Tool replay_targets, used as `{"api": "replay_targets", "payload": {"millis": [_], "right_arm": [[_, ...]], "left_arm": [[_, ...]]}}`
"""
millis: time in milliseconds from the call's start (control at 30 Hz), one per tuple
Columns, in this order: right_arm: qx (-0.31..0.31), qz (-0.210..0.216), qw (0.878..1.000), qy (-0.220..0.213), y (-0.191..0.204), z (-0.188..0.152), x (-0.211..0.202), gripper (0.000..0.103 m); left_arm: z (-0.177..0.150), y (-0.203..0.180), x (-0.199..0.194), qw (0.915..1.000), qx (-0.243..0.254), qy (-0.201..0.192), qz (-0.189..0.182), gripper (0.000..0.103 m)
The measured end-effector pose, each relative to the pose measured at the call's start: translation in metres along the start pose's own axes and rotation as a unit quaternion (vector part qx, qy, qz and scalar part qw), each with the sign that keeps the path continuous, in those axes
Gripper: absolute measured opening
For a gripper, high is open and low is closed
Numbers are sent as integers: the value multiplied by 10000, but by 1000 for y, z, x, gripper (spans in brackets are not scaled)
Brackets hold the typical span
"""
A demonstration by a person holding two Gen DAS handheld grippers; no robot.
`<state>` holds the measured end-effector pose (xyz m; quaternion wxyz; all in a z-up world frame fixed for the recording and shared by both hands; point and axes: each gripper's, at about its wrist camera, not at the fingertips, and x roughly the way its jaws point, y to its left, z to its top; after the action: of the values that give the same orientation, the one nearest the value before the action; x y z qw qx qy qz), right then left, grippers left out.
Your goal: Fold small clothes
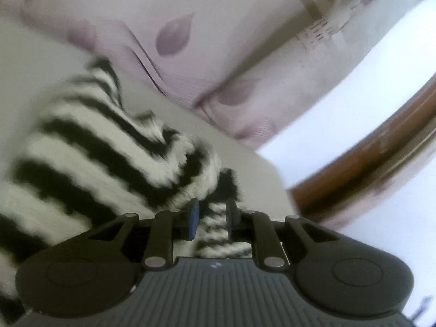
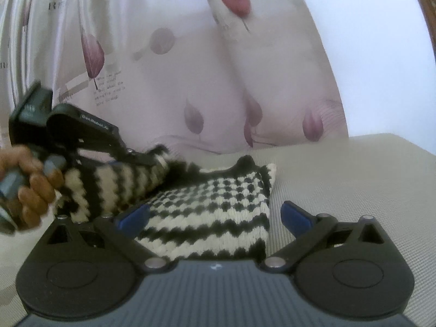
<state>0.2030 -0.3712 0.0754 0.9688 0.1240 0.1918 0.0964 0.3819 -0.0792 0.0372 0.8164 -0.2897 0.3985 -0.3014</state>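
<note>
A small black-and-white striped knit garment (image 2: pixel 212 218) lies on the grey table top (image 2: pixel 354 179). My left gripper (image 1: pixel 211 212) is shut on a part of the garment (image 1: pixel 109 147) and holds it lifted and bunched. In the right wrist view the left gripper (image 2: pixel 152 159) pinches a sleeve-like striped part over the garment's left side. My right gripper (image 2: pixel 214 218) is open, its blue fingertips (image 2: pixel 294 215) on either side of the garment's near part, holding nothing.
A pale curtain (image 2: pixel 218 95) with purple leaf prints hangs right behind the table. A brown wooden frame (image 1: pixel 368 169) shows past the table's edge (image 1: pixel 272 169). Bare grey table surface lies to the right of the garment.
</note>
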Motion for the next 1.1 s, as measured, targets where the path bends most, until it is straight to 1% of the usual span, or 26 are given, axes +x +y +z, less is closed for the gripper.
{"api": "replay_targets", "payload": {"millis": [33,67,100,133,167,200,233,267,300,333,367,400,433,567,633,700,767,800,833,867,900,933,1000,1033,1067,1100], "right_arm": [[21,30,10000,-13,0,0,-1,103],[34,53,10000,-38,-1,0,-1,103],[57,88,9999,-77,-2,0,-3,103],[123,147,9997,-124,-4,0,-4,103],[254,259,9991,-196,-7,0,-7,103],[412,449,9979,-236,-10,1,-9,103],[671,729,9949,-193,-14,5,-11,102],[914,924,9914,-136,-15,10,-12,95],[1096,1067,9882,-94,-16,15,-12,91],[1288,1259,9836,-64,-15,21,-12,84],[1498,1495,9774,-9,-14,27,-8,83],[1707,1715,9702,141,-13,33,-1,83],[1894,1865,9634,356,-11,37,10,83],[2304,2059,9475,824,-5,46,55,83],[2368,2079,9439,989,-2,47,78,83],[2418,1950,9437,1134,1,44,99,84],[2386,1810,9450,1318,4,39,119,84],[2379,1723,9461,1363,5,37,125,84],[2415,1725,9446,1399,7,35,132,84],[2431,1767,9419,1497,10,32,139,84],[2399,1713,9414,1637,13,29,145,84],[2349,1577,9430,1753,18,26,151,84],[2292,1625,9436,1751,25,22,157,83],[2231,1635,9454,1724,30,22,158,70],[2090,1573,9500,1703,35,23,159,32],[1895,1500,9544,1750,41,23,161,20]], "left_arm": [[-1,-2,-2,9999,64,-14,-93,29],[-2,-7,-5,9996,180,-29,-201,41],[-2,-11,-8,9991,263,-45,-326,47],[-2,-15,-10,9983,284,-85,-509,50],[-1,-18,-18,9967,304,-148,-732,50],[-2,-21,-28,9950,341,-248,-906,51],[-2,-24,-39,9926,391,-418,-1074,56],[-4,-25,-51,9897,428,-617,-1223,64],[-7,-25,-66,9861,491,-835,-1352,69],[-10,-26,-81,9824,649,-1082,-1375,76],[-14,-26,-90,9802,850,-1291,-1237,82],[-20,-24,-102,9787,1070,-1452,-981,84],[-26,-20,-108,9781,1189,-1510,-798,88],[-58,19,-125,9793,1227,-1543,-468,88],[-76,39,-128,9791,1305,-1550,-199,89],[-93,58,-132,9793,1343,-1513,-28,89],[-106,74,-138,9787,1336,-1558,-26,92],[-110,79,-138,9807,1205,-1541,-28,91],[-111,83,-145,9804,1107,-1622,-149,93],[-111,85,-148,9787,1093,-1719,-251,99],[-110,87,-148,9780,1047,-1775,-313,102],[-111,89,-147,9791,985,-1747,-337,102],[-108,95,-147,9816,782,-1718,-295,102],[-108,99,-149,9818,665,-1757,-293,102],[-109,102,-151,9815,558,-1809,-284,102],[-109,105,-153,9809,453,-1876,-245,102]]}}
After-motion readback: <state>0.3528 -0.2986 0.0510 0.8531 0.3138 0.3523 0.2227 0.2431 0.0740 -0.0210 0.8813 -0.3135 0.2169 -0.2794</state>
